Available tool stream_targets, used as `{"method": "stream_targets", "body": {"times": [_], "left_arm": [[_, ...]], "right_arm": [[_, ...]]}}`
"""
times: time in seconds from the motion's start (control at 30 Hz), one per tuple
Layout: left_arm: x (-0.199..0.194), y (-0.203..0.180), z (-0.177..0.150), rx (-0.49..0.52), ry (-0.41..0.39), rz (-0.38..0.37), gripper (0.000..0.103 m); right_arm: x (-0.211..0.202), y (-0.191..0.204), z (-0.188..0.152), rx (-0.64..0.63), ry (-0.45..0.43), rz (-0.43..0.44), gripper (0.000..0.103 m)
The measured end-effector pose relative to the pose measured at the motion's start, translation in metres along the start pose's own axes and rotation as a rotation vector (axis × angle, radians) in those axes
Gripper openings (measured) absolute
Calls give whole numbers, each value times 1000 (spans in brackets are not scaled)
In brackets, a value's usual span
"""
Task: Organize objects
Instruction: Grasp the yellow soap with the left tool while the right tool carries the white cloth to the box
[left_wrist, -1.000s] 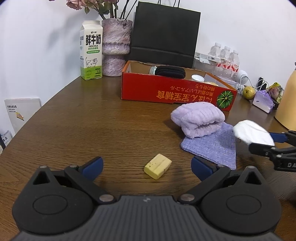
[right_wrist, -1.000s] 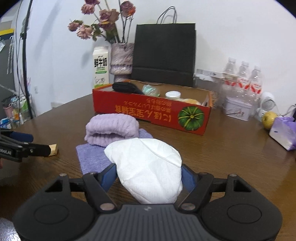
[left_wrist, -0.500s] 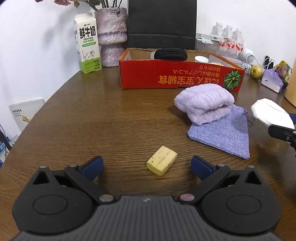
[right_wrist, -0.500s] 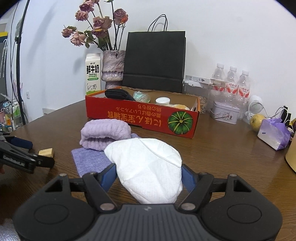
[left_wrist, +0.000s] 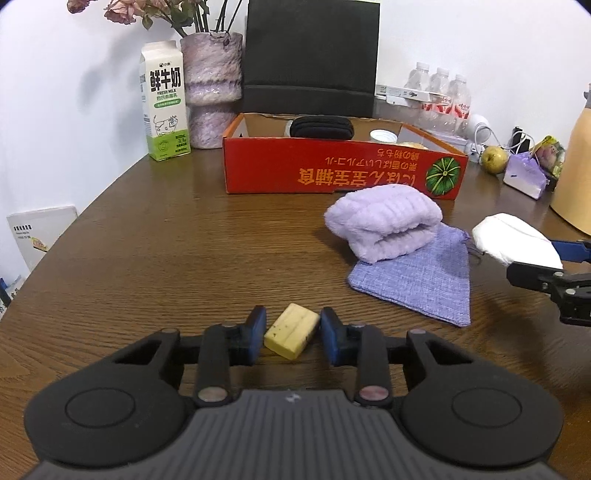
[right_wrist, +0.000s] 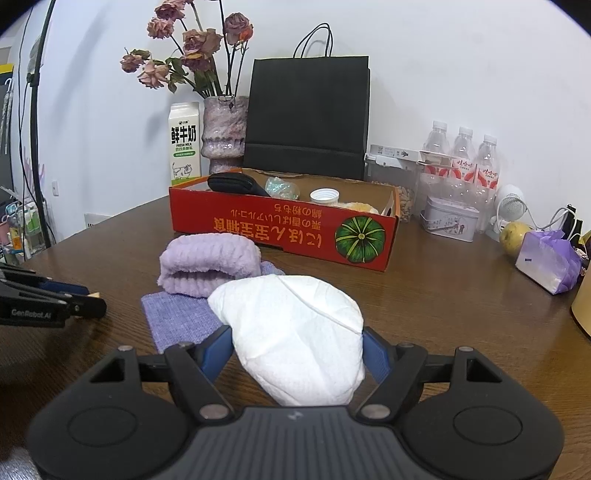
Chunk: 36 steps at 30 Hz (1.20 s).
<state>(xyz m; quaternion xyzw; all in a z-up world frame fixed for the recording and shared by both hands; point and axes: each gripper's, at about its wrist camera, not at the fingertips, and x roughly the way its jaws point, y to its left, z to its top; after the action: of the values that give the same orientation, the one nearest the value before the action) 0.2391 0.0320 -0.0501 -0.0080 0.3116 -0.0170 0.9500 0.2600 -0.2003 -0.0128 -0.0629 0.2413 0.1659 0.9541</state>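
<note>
A small yellow block (left_wrist: 291, 332) lies on the wooden table (left_wrist: 184, 258) between the blue pads of my left gripper (left_wrist: 293, 326). Its jaws are closing, and both pads meet the block's sides. My right gripper (right_wrist: 295, 343) is shut on a white folded mask (right_wrist: 295, 325), held just above the table; the left wrist view shows the same mask (left_wrist: 513, 236) at the right edge. A rolled lilac towel (left_wrist: 384, 221) rests on a blue-grey cloth pouch (left_wrist: 417, 284) between the two grippers. Behind them stands the red cardboard box (left_wrist: 332, 173), with a black case (left_wrist: 321, 127) and a white lid (left_wrist: 383, 136) inside.
Along the back stand a milk carton (left_wrist: 164, 107), a vase of dried roses (left_wrist: 214, 88) and a black paper bag (left_wrist: 310, 55). At the right are water bottles (right_wrist: 461, 158), a tin (right_wrist: 450, 221), a pear (right_wrist: 515, 232), a purple packet (right_wrist: 546, 262) and a tan jug (left_wrist: 576, 166).
My left gripper has slid forward over the yellow block and its jaws have come in from wide apart onto it. The right gripper has kept its hold on the mask in place.
</note>
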Motion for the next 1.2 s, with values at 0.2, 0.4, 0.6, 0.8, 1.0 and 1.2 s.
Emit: {"method": "stream_targets", "body": {"times": [0.2,0.4,0.6,0.8,1.0,1.2], "left_arm": [[-3,0,-2,-26,-6,21,32],[-12,-5,-3,-27,-33,37,32],[-23,-12,3,-21,-74,28,32],[-33,-22,16,3,-119,-6,32],[-38,-32,33,16,-165,-33,32],[-38,-38,51,12,-198,-41,32]], "right_arm": [[0,0,0,-2,-5,-3,73],[-4,1,0,4,-27,-3,73],[-12,6,1,9,-51,13,73],[-18,9,6,25,-69,25,73],[-18,14,15,37,-79,41,73],[-16,17,28,37,-96,39,73]]}}
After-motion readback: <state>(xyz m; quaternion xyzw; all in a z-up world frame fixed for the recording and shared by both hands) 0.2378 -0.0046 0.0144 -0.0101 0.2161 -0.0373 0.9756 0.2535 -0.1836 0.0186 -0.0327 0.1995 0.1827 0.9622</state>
